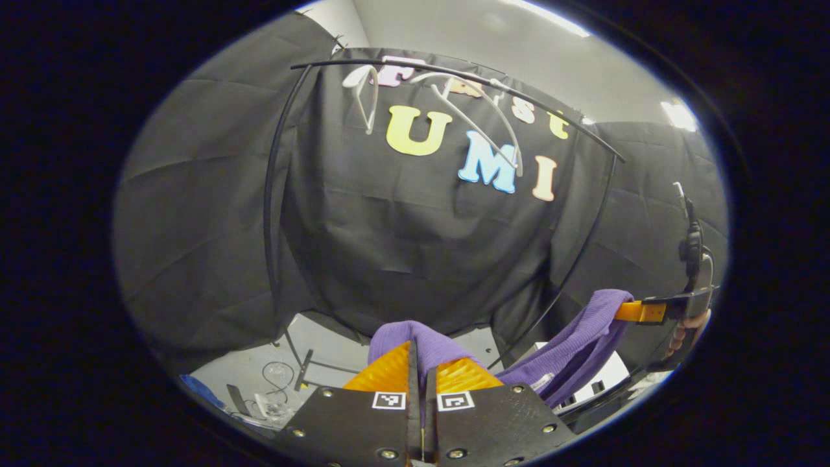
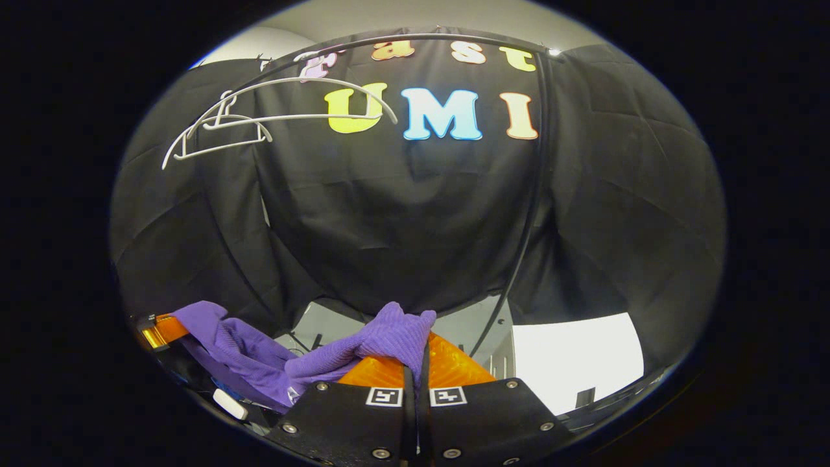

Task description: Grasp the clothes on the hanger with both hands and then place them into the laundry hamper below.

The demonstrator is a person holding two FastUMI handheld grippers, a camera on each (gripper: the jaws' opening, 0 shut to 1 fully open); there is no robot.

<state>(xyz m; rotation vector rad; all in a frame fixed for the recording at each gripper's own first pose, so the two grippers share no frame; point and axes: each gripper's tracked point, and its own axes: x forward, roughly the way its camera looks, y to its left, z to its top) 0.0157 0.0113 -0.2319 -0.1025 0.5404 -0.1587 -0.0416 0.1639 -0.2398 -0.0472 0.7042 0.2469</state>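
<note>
We see the purple garment [image 1: 570, 350] strung between both tools, well below the white hangers [image 2: 259, 123]. Our left hand-held gripper [image 1: 421, 373] is clenched on one bunched end, and our right hand-held gripper [image 2: 415, 363] grips the other end.

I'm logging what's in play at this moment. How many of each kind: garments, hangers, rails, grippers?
Purple garment: 1
White hangers on the rail: 2, both bare
Black clothes rail: 1
Grippers: 2, left gripper and right gripper, each shut on the garment
Total: 6
</note>
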